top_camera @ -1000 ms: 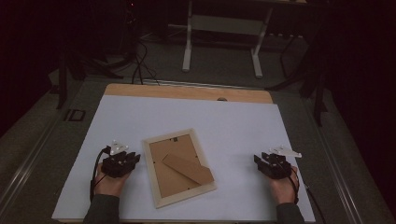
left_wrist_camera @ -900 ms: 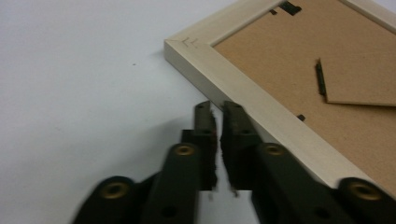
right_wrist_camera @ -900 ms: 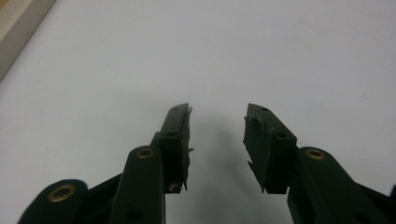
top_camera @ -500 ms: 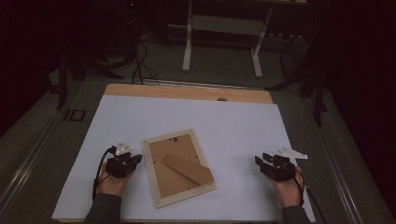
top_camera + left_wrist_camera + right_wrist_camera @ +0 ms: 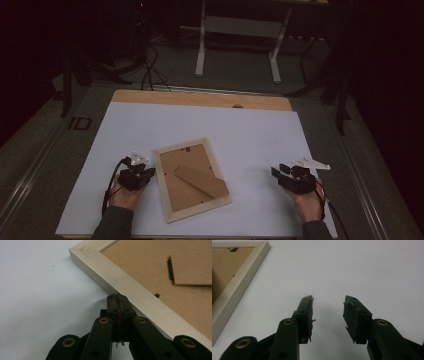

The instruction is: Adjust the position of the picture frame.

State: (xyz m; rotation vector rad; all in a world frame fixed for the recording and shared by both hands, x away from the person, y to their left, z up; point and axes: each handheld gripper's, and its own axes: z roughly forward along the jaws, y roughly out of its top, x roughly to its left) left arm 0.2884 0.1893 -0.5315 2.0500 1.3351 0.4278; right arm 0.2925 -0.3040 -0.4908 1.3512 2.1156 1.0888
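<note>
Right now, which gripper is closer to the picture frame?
Left. The left gripper has its shut jaws right at the picture frame's outer edge. The right gripper sits well off to the frame's other side, jaws open over bare table.

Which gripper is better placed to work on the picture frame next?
Left. The left gripper, jaws shut, sits right at the picture frame's edge, while the right gripper is open over bare white table, well clear of it.
</note>
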